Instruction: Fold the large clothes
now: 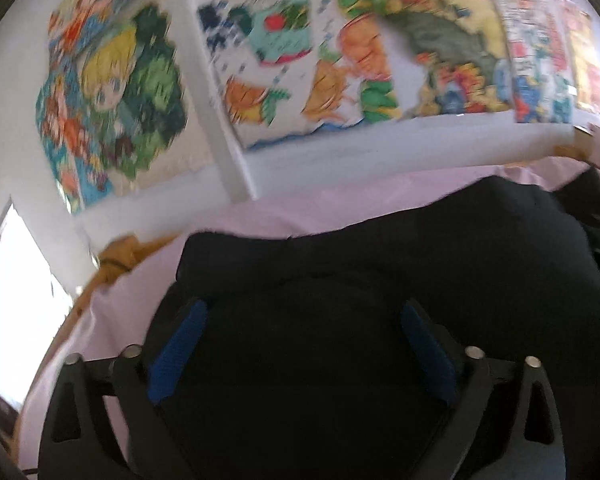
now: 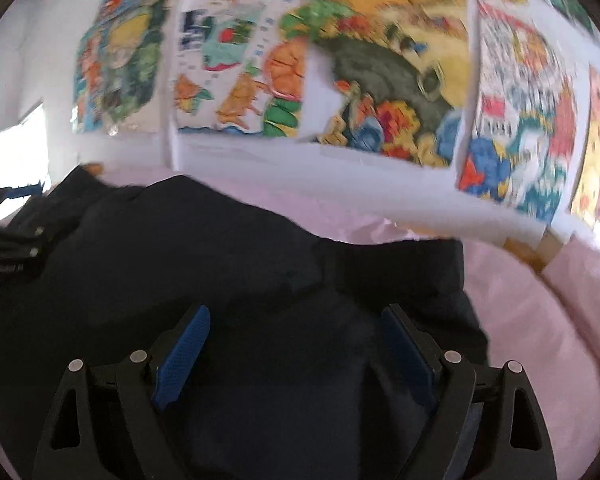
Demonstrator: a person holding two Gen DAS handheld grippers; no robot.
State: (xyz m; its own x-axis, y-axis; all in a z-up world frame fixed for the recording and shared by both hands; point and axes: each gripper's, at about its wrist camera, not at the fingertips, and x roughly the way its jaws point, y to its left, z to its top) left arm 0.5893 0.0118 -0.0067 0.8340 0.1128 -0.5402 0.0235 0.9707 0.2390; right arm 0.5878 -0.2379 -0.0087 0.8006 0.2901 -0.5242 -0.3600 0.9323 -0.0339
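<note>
left gripper point(image 1: 302, 312): spread wide | dark garment point(image 1: 380, 264): apparently folded, on pink sheet point(image 1: 259, 212)

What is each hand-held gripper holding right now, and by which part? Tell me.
Nothing. The left hand-held gripper and right hand-held gripper both stand open above the dark garment, pads clear of the cloth.

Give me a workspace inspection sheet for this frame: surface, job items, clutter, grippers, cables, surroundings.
Surface: pink sheet, rumpled, spread under the work.
Job's things: dark garment lies bunched on the sheet; how far it is folded cannot be told.
Clutter: mustard-yellow cloth at the sheet's far left edge.
Grippers: left hand-held gripper open above the garment, nothing between its blue pads; right hand-held gripper open likewise.
Cables: nothing seen.
Surroundings: white wall with colourful cartoon posters; bright window at left. Views are blurred.
</note>
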